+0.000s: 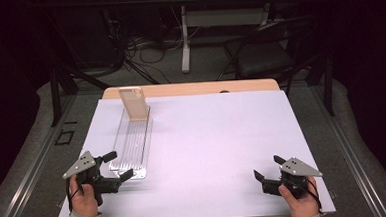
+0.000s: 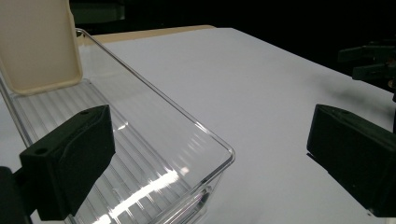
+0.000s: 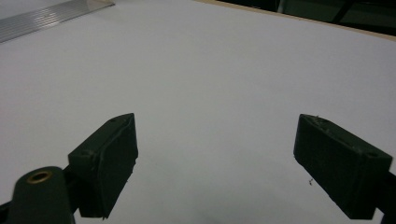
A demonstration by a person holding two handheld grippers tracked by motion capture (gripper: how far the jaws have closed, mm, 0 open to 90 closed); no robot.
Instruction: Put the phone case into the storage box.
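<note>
White sheeting covers the table (image 1: 217,137) in a dark, cable-strewn room, where the clear ribbed tray (image 1: 132,144), far-left and carrying an upright beige case (image 1: 133,103), looks light, stiff and slippery, best gripped at its near rim by the wide-open, empty left gripper (image 1: 115,166); right gripper (image 1: 266,166) likewise open, empty.

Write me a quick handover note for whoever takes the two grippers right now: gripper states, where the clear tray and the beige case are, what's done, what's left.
Left gripper: open, holding nothing, its jaws either side of the near end of the clear tray; in the left gripper view one jaw sits over the tray's ribbed floor, the other outside its wall.
Right gripper: open, holding nothing, low over bare white table at the near right.
Beige case: standing upright at the tray's far end.
Done: nothing gripped yet.
Left: probably close the left gripper on the tray's near wall; the case may tip if the tray moves.
</note>
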